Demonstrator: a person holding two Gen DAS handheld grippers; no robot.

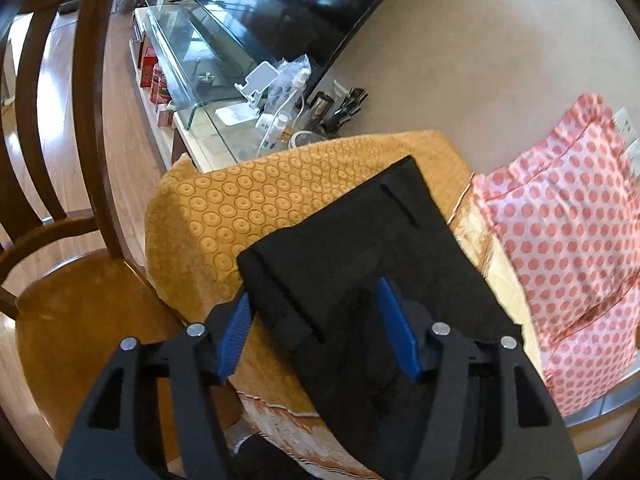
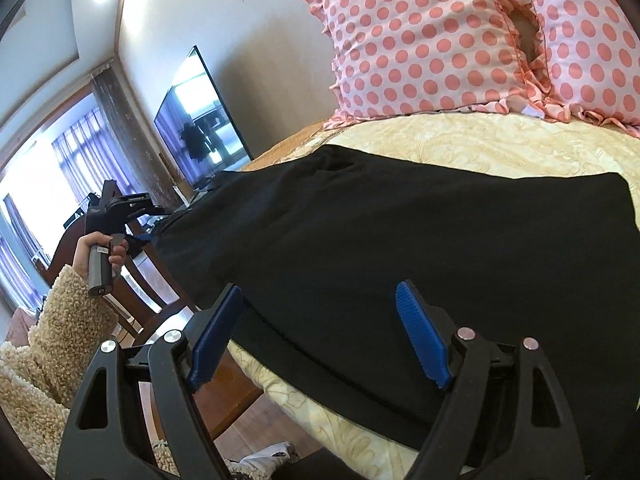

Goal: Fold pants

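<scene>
The black pants [image 1: 360,248] lie flat on the bed, with their waist end over a mustard circle-patterned cover [image 1: 248,204]. They also fill the middle of the right wrist view [image 2: 400,240]. My left gripper [image 1: 316,328] is open, its blue pads [image 1: 236,332] straddling the near edge of the pants without closing on them. My right gripper [image 2: 320,336] is open just above the near edge of the pants, holding nothing. The left gripper's handle, held in a hand, shows at the left of the right wrist view [image 2: 100,248].
Pink polka-dot pillows [image 2: 440,40] lie at the far side of the bed [image 2: 480,144]. A wooden chair [image 1: 72,300] stands against the bed's left side. A glass TV stand [image 1: 200,60] with clutter and a television [image 2: 200,120] are beyond.
</scene>
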